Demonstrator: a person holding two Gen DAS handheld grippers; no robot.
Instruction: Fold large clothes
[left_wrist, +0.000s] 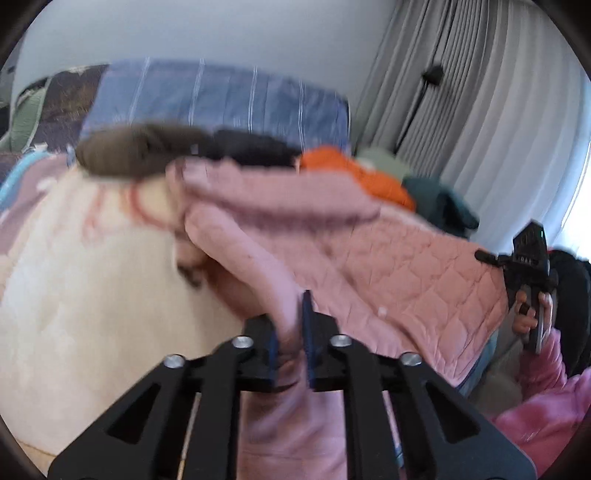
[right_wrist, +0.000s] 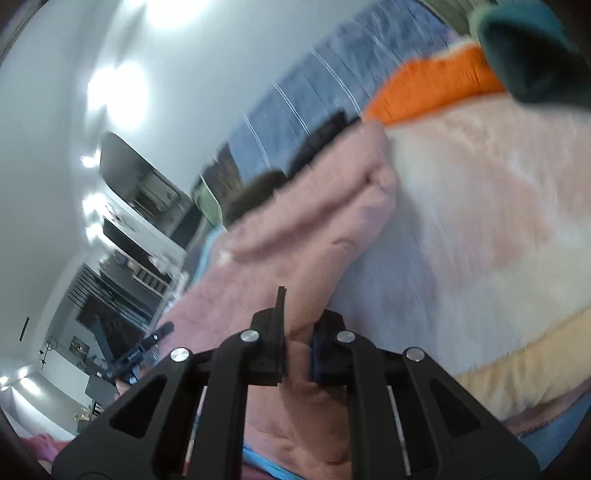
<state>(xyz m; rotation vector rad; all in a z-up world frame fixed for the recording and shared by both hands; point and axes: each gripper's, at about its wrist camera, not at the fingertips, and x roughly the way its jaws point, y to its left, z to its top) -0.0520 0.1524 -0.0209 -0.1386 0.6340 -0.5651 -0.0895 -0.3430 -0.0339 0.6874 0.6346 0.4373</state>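
In the left wrist view, a cream blanket (left_wrist: 92, 277) with faint red marks fills the left and near part of the scene. Far behind it lies a brown garment (left_wrist: 133, 153), with a blue striped cover (left_wrist: 221, 96) beyond that. The left gripper (left_wrist: 291, 339) sits at the near centre, its jaws pinching a fold of the pink quilted coat (left_wrist: 369, 266), with cloth bunched between the pads. The coat stretches from there up and across to the right, lifted off the blanket. Past its far edge are an orange garment (left_wrist: 354, 173) and a dark teal garment (left_wrist: 443, 203). At the far right, the right gripper (left_wrist: 484, 256) holds the coat's other end; a hand (left_wrist: 532, 310) in a pink sleeve grips its handle. Grey curtains (left_wrist: 480, 110) hang behind.

In the right wrist view, shelves (right_wrist: 140, 229) stand at the left by a pale wall. The right gripper (right_wrist: 297, 332) is at the near centre, its jaws closed on a bunch of the coat (right_wrist: 295, 236), which runs away toward the far middle. The left gripper (right_wrist: 162, 330) shows small at the coat's left end. The blanket (right_wrist: 480, 221) spreads to the right, with the orange garment (right_wrist: 432, 88) and teal garment (right_wrist: 528, 55) at the far right.
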